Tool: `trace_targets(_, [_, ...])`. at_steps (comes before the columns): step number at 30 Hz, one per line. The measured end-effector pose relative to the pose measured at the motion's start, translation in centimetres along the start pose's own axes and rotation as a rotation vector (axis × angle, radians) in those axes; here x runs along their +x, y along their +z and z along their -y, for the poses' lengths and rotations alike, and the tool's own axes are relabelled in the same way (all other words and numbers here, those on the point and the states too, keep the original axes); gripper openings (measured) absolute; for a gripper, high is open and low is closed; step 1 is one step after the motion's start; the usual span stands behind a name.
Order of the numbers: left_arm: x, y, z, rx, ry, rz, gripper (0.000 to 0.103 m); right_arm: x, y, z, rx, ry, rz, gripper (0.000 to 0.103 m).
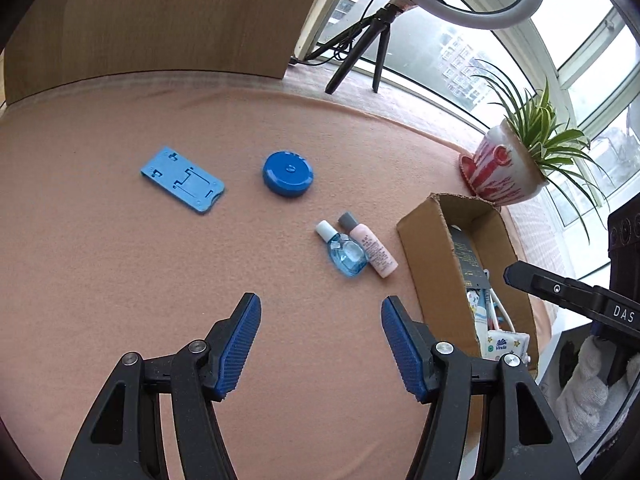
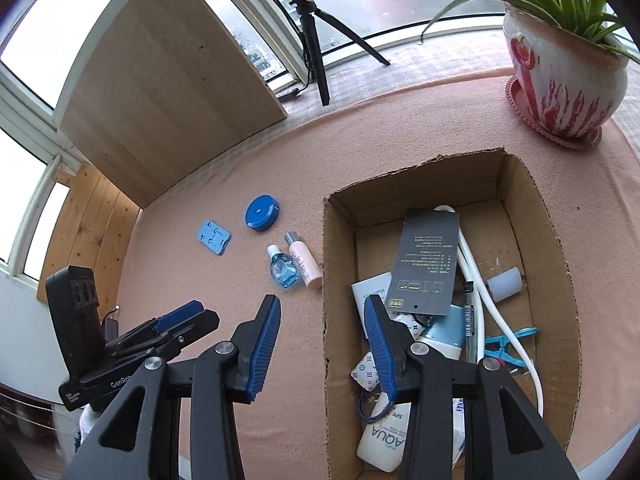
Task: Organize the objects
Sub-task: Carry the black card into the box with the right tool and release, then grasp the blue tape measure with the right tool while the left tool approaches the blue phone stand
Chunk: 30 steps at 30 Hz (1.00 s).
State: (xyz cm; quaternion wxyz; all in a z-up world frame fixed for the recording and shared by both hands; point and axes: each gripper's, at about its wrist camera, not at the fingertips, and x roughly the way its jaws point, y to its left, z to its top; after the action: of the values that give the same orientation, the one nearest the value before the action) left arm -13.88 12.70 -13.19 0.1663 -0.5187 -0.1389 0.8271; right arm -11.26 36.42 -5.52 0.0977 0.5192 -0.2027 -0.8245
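On the pink cloth lie a flat blue plastic stand [image 1: 182, 179] [image 2: 214, 237], a round blue tape measure [image 1: 287, 173] [image 2: 262, 213], a small clear-blue bottle [image 1: 344, 254] [image 2: 282, 268] and a pink bottle [image 1: 370, 246] [image 2: 305, 261] side by side. A cardboard box [image 1: 436, 264] [image 2: 338, 280] to their right holds several items. My left gripper [image 1: 320, 340] is open and empty above the cloth, short of the bottles. My right gripper [image 2: 322, 344] is open and empty above the box's left wall.
A potted spider plant [image 1: 508, 168] [image 2: 568, 80] stands on a saucer behind the box. A ring light on a tripod [image 1: 360, 52] [image 2: 316, 40] and a wooden board [image 1: 160, 20] [image 2: 160, 88] stand at the back. The left gripper [image 2: 176, 328] shows in the right wrist view.
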Motion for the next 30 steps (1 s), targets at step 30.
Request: trace_targets(30, [7.5, 13.3, -11.7, -0.066, 0.274, -0.036, 0.065, 15.9, 9.9, -8.6, -0.06, -0.09, -0.111, 0.04])
